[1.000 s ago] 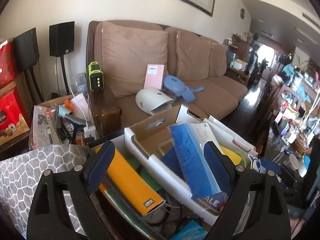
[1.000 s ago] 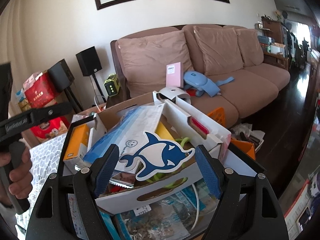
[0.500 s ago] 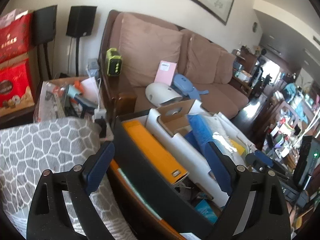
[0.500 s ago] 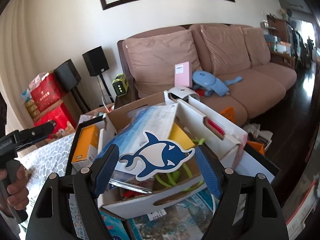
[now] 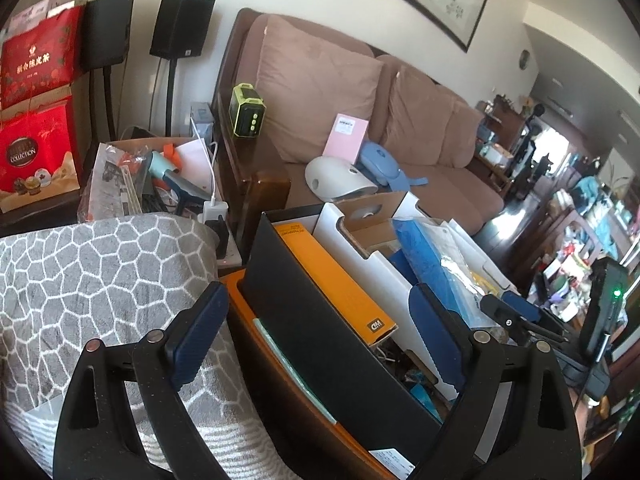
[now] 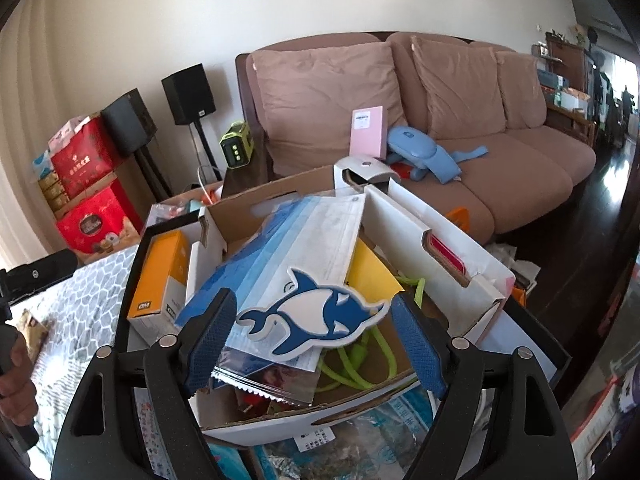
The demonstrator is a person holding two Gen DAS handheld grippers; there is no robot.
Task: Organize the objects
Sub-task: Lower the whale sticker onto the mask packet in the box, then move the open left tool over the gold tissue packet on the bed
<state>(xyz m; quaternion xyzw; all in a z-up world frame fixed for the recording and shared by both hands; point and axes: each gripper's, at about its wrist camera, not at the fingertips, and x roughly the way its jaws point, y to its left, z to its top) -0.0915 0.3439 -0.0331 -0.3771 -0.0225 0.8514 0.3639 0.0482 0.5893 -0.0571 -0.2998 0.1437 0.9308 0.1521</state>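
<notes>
We are looking across a brown sofa (image 6: 460, 128) filling the far side of the room, with a pink card (image 6: 367, 131) and a blue cushion thing (image 6: 424, 156) lying on its seat. Nearer us, a grey patterned cloth (image 5: 92, 280) is covering the surface at left. Beside it a black tray (image 5: 320, 344) is holding the clutter we are sorting. Inside the tray a white carton (image 6: 440, 240) is sitting open, and an orange box (image 5: 336, 276) is lying between the carton and the tray's near wall. A blue-and-white packet (image 6: 312, 236) is leaning across the carton's top, and a dolphin cutout (image 6: 316, 314) is resting on the packet's lower end, above a green cord (image 6: 360, 364). Two black speakers (image 6: 188, 94) are standing by the wall, near red gift boxes (image 6: 88, 184).

The right tool (image 6: 316, 340) is hovering at the carton's near edge with the dolphin cutout lying between its pads; its jaws are opening and the pads are standing clear of the cutout on both sides, gripping nothing. The left tool (image 5: 320, 332) is released, jaws standing wide, straddling the tray's near wall, one pad over the cloth and the other over the carton side, touching neither that we can tell. In the right view a hand (image 6: 16, 376) is gripping a black handle at the far left edge.
</notes>
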